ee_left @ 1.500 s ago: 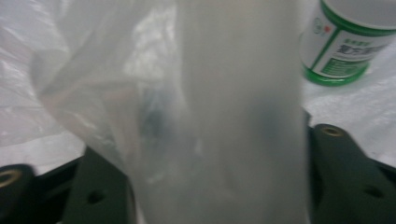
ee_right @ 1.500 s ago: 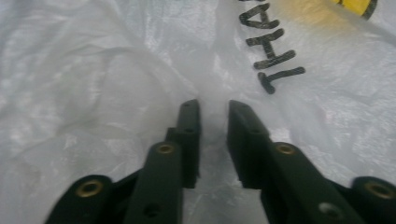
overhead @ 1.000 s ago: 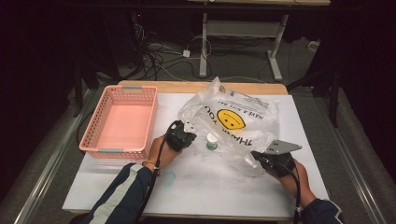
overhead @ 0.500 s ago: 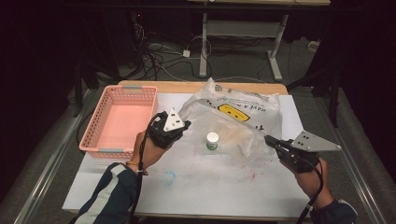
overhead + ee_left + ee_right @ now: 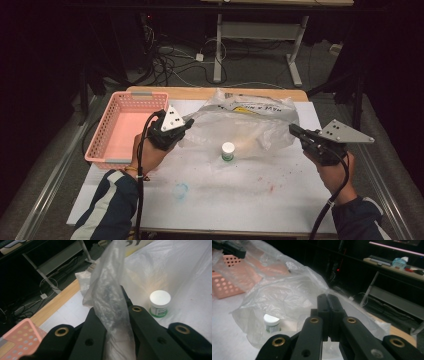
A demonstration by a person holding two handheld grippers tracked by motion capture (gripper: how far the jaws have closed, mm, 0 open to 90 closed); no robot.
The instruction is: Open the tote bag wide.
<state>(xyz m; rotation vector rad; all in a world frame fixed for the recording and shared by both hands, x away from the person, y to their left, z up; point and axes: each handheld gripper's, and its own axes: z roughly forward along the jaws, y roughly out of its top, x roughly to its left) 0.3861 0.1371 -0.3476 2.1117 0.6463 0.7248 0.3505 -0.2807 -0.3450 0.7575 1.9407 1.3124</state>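
A clear plastic bag (image 5: pixel 245 122) with a yellow smiley print hangs stretched between both grippers above the white table. My left gripper (image 5: pixel 186 123) is shut on the bag's left edge, and the film (image 5: pixel 110 290) rises between its jaws. My right gripper (image 5: pixel 293 129) is shut on the bag's right edge (image 5: pixel 327 298). A small jar with a white lid (image 5: pixel 227 150) stands upright on the table at the bag's front edge. The jar (image 5: pixel 160 302) sits to the right of the left jaws. In the right gripper view, the jar (image 5: pixel 271 322) shows through the film.
A pink perforated basket (image 5: pixel 125 125) stands at the table's left side, close to my left hand. A faint blue ring mark (image 5: pixel 180 190) lies on the white table cover (image 5: pixel 250 200). Desk legs and cables lie on the dark floor beyond the far edge.
Both grippers have moved apart and upward, pulling the bag taut and raising it. The jar, earlier wrapped in the bag between them, now stands exposed on the table.
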